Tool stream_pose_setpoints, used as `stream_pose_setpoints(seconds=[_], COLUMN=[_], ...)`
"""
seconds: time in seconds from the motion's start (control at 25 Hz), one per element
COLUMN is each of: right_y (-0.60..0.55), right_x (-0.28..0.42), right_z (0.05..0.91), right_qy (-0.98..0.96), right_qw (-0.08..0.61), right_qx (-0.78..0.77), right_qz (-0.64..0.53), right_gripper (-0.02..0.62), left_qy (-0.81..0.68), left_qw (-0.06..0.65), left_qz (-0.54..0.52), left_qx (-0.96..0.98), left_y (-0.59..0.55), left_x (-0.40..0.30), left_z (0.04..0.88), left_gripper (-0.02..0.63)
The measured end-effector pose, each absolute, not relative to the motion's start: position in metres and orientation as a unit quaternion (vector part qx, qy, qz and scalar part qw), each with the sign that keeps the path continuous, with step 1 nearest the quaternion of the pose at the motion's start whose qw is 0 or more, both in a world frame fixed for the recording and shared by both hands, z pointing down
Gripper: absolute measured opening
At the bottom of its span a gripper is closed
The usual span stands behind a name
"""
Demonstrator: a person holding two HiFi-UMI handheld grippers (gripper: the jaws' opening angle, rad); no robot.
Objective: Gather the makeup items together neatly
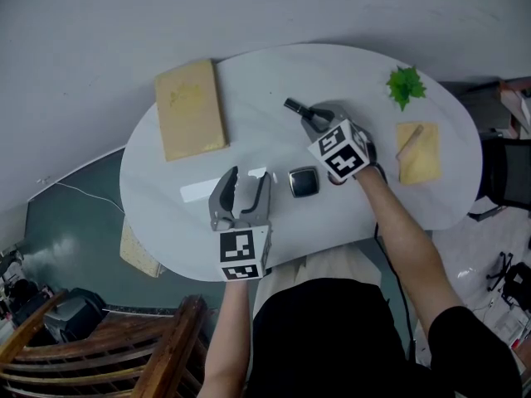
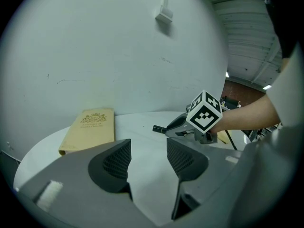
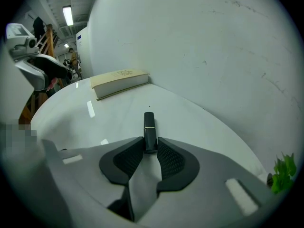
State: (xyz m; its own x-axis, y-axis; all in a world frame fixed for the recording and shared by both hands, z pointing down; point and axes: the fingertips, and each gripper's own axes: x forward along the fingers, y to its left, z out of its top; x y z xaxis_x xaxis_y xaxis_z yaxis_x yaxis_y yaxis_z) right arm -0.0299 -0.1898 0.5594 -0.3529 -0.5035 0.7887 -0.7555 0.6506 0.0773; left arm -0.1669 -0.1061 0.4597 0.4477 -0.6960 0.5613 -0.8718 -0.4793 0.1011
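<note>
A black lipstick tube [image 3: 149, 129] with a thin gold band lies on the white oval table [image 1: 265, 81]. Its near end sits between the pads of my right gripper [image 3: 150, 146], which press on both sides of it. In the head view the tube [image 1: 294, 105] sticks out past that gripper [image 1: 311, 116] toward the table's far side. A dark square compact [image 1: 304, 182] rests near the table's front, between the two grippers. My left gripper [image 1: 247, 178] hovers left of the compact, its jaws apart and nothing between them [image 2: 148, 151].
A tan book [image 1: 191, 109] lies at the far left of the table. A green leafy sprig [image 1: 405, 85] and a yellow pad with a stick on it [image 1: 417, 152] are at the right. A white strip [image 1: 203, 191] lies by the left gripper. A wooden chair [image 1: 124, 355] stands at lower left.
</note>
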Motion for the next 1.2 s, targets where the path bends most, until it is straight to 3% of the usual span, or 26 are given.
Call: stream_pose_setpoints(seconds=[0.52, 1.2], right_y=[-0.176, -0.102], right_x=[-0.01, 0.066], right_z=[0.546, 0.538], right_qy=[-0.808, -0.775], right_qw=[0.414, 0.368], right_qx=[0.394, 0.468], right_qz=[0.142, 0.214], right_gripper=[0.097, 0.097], left_qy=[-0.48, -0.46], left_qw=[0.186, 0.174], left_qz=[0.224, 0.216], left_qx=[0.827, 0.844], left_y=[-0.094, -0.07], left_x=[-0.154, -0.083], left_z=[0.453, 0.44], left_gripper=[0.227, 0.224])
